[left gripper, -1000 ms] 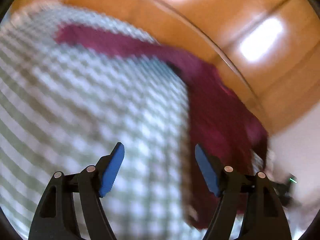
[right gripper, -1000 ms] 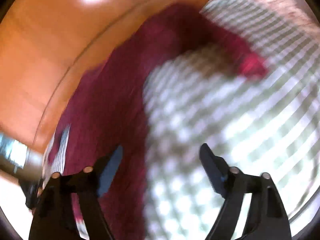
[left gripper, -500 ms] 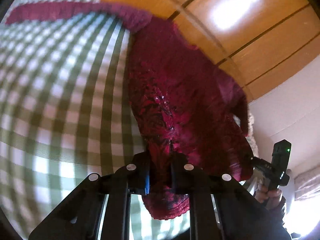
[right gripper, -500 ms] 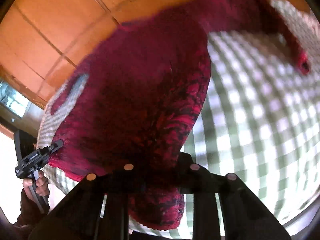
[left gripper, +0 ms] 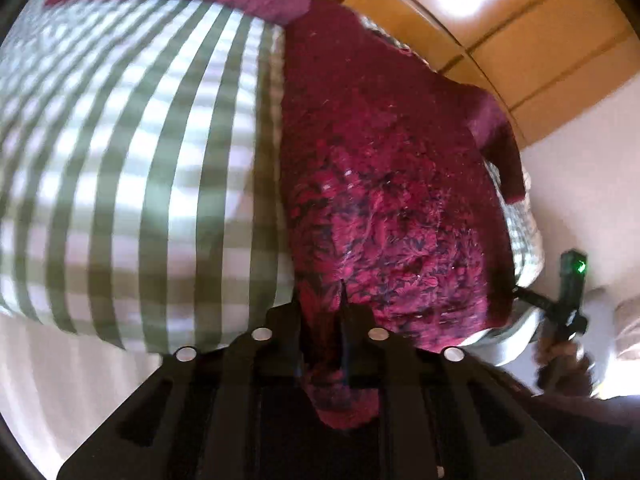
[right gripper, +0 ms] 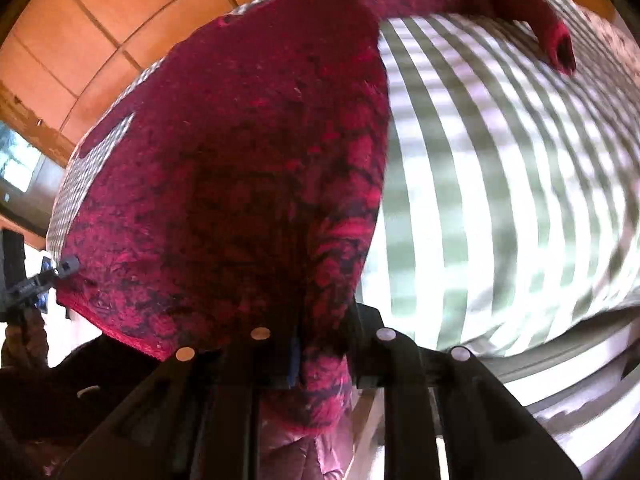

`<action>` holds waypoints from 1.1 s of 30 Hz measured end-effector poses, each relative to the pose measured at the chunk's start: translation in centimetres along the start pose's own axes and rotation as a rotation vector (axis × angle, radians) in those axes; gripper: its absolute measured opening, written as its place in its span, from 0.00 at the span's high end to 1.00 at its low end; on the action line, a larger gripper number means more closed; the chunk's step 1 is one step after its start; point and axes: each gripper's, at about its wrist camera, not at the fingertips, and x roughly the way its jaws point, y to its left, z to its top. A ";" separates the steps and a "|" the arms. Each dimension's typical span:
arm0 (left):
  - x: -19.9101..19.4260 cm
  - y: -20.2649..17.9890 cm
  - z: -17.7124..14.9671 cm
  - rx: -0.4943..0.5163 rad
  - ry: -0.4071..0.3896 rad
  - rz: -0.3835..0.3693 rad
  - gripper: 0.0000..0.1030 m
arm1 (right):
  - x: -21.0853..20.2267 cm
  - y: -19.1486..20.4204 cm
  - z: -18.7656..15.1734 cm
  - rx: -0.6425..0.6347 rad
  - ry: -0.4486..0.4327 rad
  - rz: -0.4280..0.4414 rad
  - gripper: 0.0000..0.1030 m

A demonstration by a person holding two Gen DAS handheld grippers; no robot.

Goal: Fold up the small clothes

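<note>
The red sweater (left gripper: 384,184) is being gripped at its hem by both clenched grippers, left gripper (left gripper: 320,344) and right gripper (right gripper: 322,354). Being soft and limp, it is likely best held by the hem corners.

A green-and-white checked cloth (left gripper: 132,184) fills the nine o'clock side of the left wrist view and the three o'clock side of the right wrist view (right gripper: 500,200). Orange wooden panelling (left gripper: 500,28) with dark seams runs across twelve to two o'clock on the left, ten to twelve on the right (right gripper: 100,20). A window (right gripper: 18,164) shows at nine o'clock.
</note>
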 end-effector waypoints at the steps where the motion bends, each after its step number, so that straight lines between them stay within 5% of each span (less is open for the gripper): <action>1: -0.6 0.0 0.1 -0.005 -0.030 0.012 0.76 | -0.5 0.0 0.4 0.003 -0.017 -0.013 0.63; 4: -2.6 0.3 1.4 -0.016 -0.120 0.039 0.50 | -2.5 0.3 2.0 -0.009 -0.107 -0.063 0.38; 5: -3.3 0.9 1.8 -0.036 -0.149 0.051 0.44 | -3.0 0.7 2.8 -0.025 -0.136 -0.073 0.37; 10: -4.7 5.2 6.1 -0.207 -0.246 0.132 0.43 | -1.4 5.6 6.0 -0.091 -0.193 -0.028 0.24; 16: -7.6 10.1 10.9 -0.346 -0.395 0.209 0.32 | 4.8 13.6 9.3 -0.262 -0.171 -0.026 0.22; 21: -9.3 14.8 15.1 -0.437 -0.467 0.234 0.32 | 8.8 14.9 10.5 -0.286 -0.209 -0.115 0.21; 28: -8.1 19.6 21.2 -0.551 -0.486 0.261 0.34 | 11.0 15.1 10.5 -0.289 -0.237 -0.088 0.03; 33: -6.5 22.2 24.3 -0.619 -0.498 0.249 0.34 | 11.5 15.5 10.9 -0.306 -0.217 -0.102 0.02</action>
